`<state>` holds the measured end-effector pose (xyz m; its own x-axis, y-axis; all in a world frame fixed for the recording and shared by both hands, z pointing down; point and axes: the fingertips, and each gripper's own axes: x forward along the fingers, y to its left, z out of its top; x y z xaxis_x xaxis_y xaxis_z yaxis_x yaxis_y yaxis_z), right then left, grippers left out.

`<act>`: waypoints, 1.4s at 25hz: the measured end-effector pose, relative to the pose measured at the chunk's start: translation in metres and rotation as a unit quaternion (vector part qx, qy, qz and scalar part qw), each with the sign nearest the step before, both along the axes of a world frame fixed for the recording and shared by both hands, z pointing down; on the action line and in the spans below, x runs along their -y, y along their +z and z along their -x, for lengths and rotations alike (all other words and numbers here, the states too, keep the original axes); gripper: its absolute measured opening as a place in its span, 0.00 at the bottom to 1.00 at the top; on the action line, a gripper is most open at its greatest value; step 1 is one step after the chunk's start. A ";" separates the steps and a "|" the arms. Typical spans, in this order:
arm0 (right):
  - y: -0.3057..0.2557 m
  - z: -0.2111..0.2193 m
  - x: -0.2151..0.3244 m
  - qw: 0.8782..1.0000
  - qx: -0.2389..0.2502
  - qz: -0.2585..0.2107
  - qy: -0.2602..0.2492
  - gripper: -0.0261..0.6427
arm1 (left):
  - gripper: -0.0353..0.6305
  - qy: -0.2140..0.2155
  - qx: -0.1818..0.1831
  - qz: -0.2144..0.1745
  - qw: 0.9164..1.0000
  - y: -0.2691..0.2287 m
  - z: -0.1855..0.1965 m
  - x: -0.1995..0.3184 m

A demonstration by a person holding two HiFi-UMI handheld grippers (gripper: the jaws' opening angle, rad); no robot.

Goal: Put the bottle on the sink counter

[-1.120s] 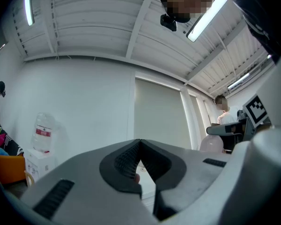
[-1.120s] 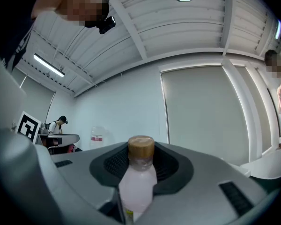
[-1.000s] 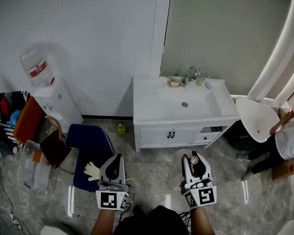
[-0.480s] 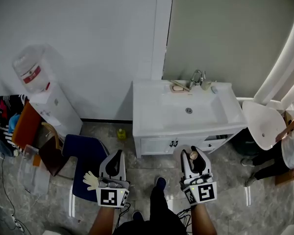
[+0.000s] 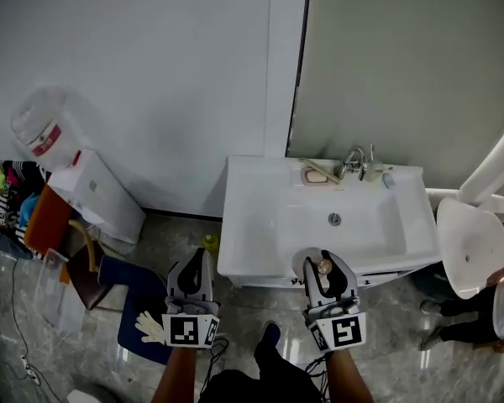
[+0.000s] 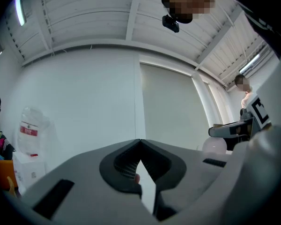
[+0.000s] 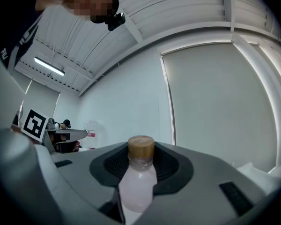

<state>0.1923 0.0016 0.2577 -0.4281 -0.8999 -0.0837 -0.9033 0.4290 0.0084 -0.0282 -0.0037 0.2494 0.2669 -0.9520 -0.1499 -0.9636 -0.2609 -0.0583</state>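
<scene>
My right gripper [image 5: 325, 266] is shut on a small bottle [image 7: 137, 179] of pale pink liquid with a brown cap [image 5: 324, 267]. The bottle stands upright between the jaws, at the front edge of the white sink counter [image 5: 250, 225] in the head view. The basin [image 5: 336, 217] and a tap [image 5: 354, 161] lie beyond it. My left gripper [image 5: 195, 264] is shut with nothing in it, left of the counter's front corner. In the left gripper view its jaw tips meet [image 6: 140, 141], pointing up at the wall.
A soap dish [image 5: 317, 175] and a cup [image 5: 372, 171] sit by the tap. A water dispenser [image 5: 76, 181] stands at the left wall. A dark blue chair [image 5: 136, 296] with a glove [image 5: 151, 328] is below left. A white round chair [image 5: 473, 246] is right of the sink.
The person has stepped toward the sink. Both grippers now sit at the counter's front edge, the right one still holding the bottle; the counter looks closer and lower in view.
</scene>
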 end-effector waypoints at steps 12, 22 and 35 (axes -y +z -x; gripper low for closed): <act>0.020 0.021 0.134 0.999 -0.009 0.007 -0.046 0.26 | 0.09 -0.030 0.011 0.005 0.999 0.016 0.010 0.106; 0.081 0.081 0.245 0.998 -0.011 0.021 -0.050 0.26 | 0.09 -0.018 0.008 0.014 1.000 0.062 0.043 0.178; 0.194 0.150 0.369 0.997 -0.017 0.051 -0.049 0.26 | 0.09 -0.051 -0.013 0.058 0.997 0.155 0.115 0.219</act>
<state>0.0420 -0.3672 0.4519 -0.5156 -0.8565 0.0231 -0.8568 0.5155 -0.0094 -0.1428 -0.2228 0.4043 0.1651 -0.9854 -0.0423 -0.9863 -0.1650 -0.0074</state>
